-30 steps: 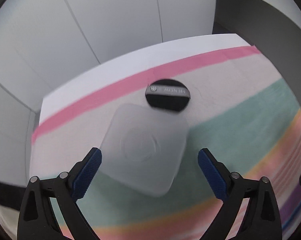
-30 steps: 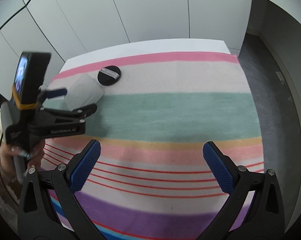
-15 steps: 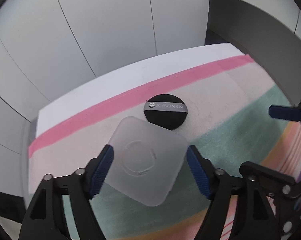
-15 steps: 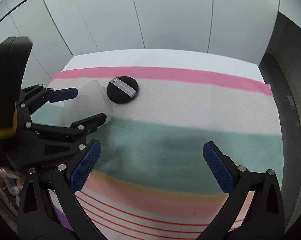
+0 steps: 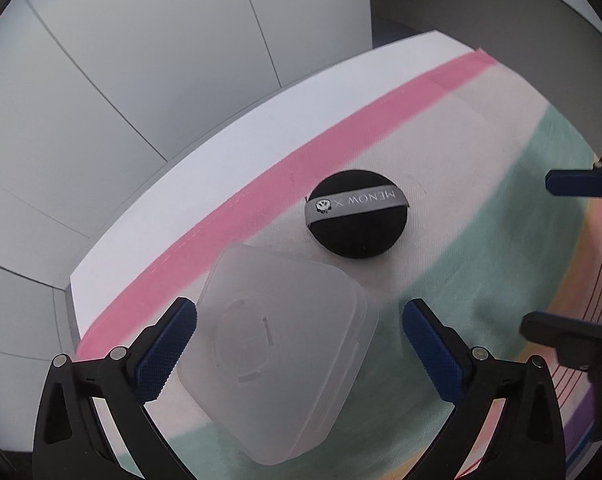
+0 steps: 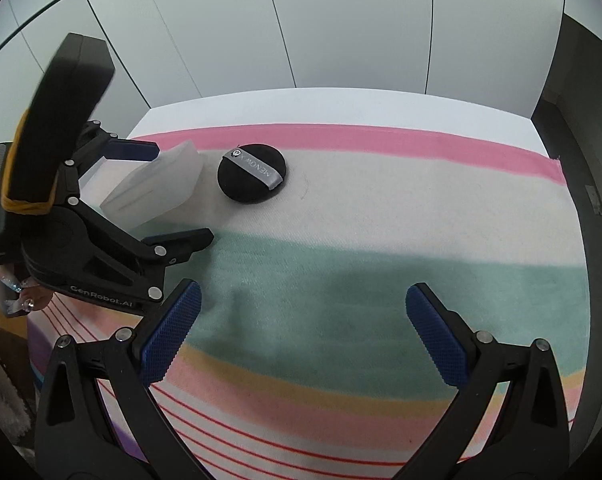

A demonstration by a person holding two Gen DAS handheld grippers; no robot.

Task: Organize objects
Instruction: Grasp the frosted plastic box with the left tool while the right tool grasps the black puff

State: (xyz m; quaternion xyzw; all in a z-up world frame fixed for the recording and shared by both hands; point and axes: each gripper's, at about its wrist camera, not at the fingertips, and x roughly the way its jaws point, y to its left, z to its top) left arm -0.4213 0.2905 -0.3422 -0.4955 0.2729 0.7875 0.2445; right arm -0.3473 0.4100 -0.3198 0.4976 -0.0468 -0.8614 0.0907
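My left gripper (image 5: 301,344) is opening around the frosted square plastic case (image 5: 277,360) near the bench's far-left corner, right gripper (image 6: 301,336) empty, agape; I'd centre before squeezing, sparing the black round powder puff (image 5: 357,216).

White wall panels (image 6: 341,24) with thin dark vertical seams stand behind the table (image 6: 341,108). Table top white, square-cornered, its far strip bare. A striped cloth (image 6: 381,264) covers the rest: pink band at the far edge, then cream, green, yellow, pink with thin red lines, purple nearest. Dark grey floor (image 6: 597,184) to the right. Light even and diffuse, shadows soft.
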